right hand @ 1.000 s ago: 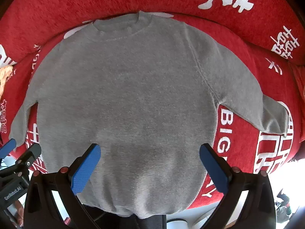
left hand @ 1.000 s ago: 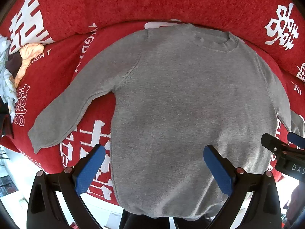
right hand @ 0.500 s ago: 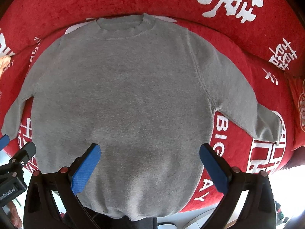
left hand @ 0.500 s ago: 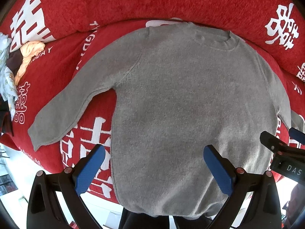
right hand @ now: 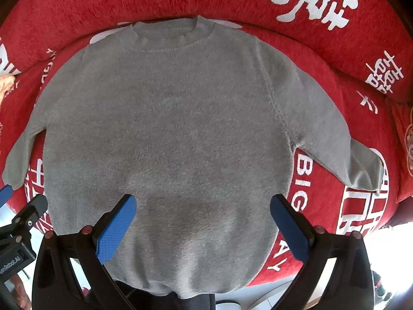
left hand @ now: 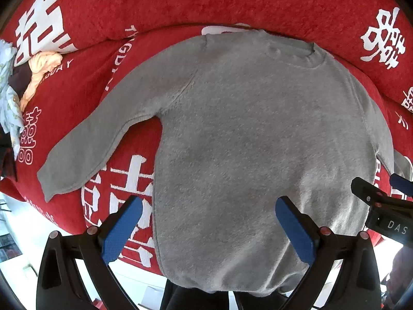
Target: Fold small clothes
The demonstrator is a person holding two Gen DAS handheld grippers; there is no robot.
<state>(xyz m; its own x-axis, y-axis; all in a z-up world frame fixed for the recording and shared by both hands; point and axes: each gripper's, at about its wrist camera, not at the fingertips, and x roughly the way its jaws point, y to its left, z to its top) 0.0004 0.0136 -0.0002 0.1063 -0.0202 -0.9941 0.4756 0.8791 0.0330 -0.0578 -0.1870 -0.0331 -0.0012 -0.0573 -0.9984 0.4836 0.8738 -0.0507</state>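
A small grey knit sweater (left hand: 245, 142) lies flat and spread out on a red cushion, collar away from me, both sleeves angled outward. It also shows in the right wrist view (right hand: 167, 129). My left gripper (left hand: 209, 222) is open and empty, hovering above the hem's left half. My right gripper (right hand: 204, 219) is open and empty above the hem's right half. The right gripper's body (left hand: 382, 206) shows at the right edge of the left wrist view; the left gripper's body (right hand: 20, 222) shows at the left edge of the right wrist view.
The red cushion (left hand: 77, 98) with white lettering has a raised red back cushion (left hand: 180, 0) behind the collar. A pile of other small clothes (left hand: 15, 82) lies at the far left. The cushion's front edge drops to a pale floor (left hand: 15, 222).
Both grippers have drawn back a little and shifted slightly, so the sweater sits lower in both views. The sweater has not moved. Both grippers stay open.
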